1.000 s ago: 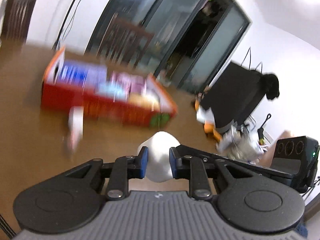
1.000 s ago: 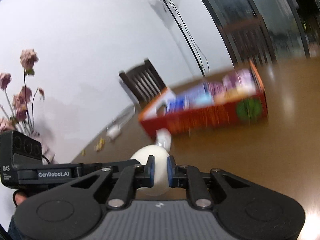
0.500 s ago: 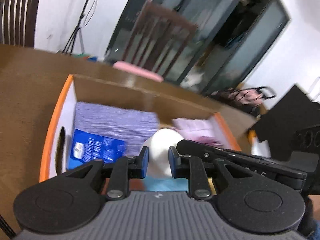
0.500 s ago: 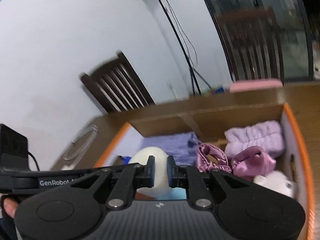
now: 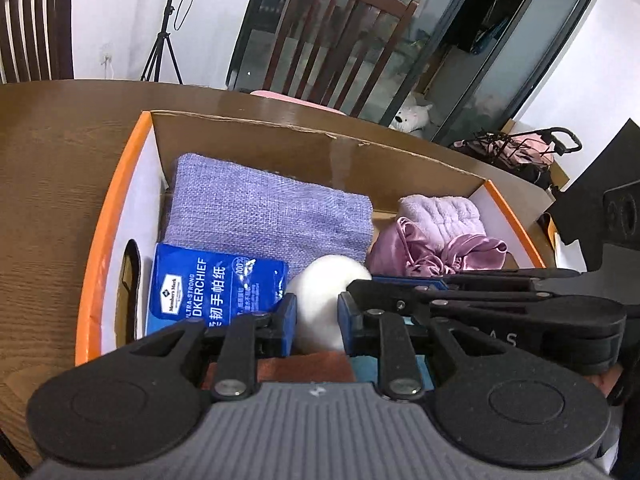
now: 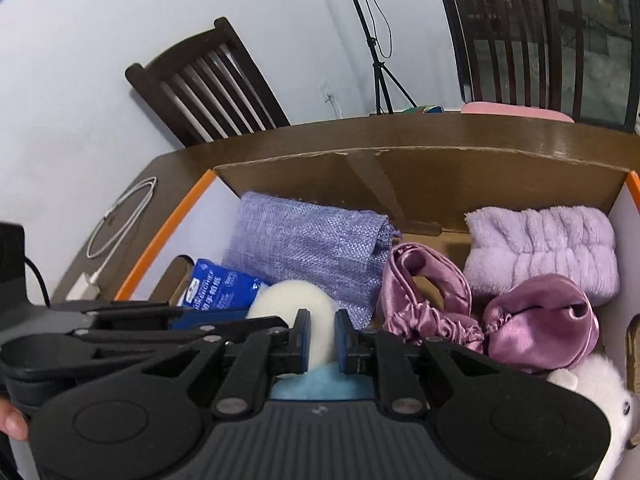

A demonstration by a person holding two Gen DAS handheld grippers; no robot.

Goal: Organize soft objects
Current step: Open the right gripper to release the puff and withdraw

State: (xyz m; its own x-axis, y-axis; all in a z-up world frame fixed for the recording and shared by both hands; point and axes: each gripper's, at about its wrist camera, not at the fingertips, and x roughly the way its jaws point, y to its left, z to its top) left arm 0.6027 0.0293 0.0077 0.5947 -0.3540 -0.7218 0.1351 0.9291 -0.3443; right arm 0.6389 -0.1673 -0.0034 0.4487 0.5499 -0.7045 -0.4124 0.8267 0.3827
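**Both grippers clamped on the white puff over the box**

Your left gripper (image 5: 317,314) has the white puff (image 5: 325,300) between its blue pads, and its jaws are opening slightly while the pads still touch the puff's sides. Your right gripper (image 6: 322,338) is pinched on the same puff (image 6: 294,312) from the other side, its pads pressed into the soft edge. The two grippers sit side by side, so close that each shows in the other's view.

You hold the puff low over the near part of the cardboard box (image 5: 120,184), which stands on the brown desk (image 5: 48,168). Just left of the puff lies a blue tissue pack (image 5: 204,288). Behind it is a folded lavender woven cloth (image 5: 268,212). To the right are pink satin scrunchies (image 6: 532,320) and, against the far right corner, a fluffy lilac headband (image 6: 540,244). A white plush toy (image 6: 592,392) sits at the box's near right. A light blue item (image 6: 320,384) lies beneath the puff. A white cable (image 6: 120,216) rests on the desk left of the box.
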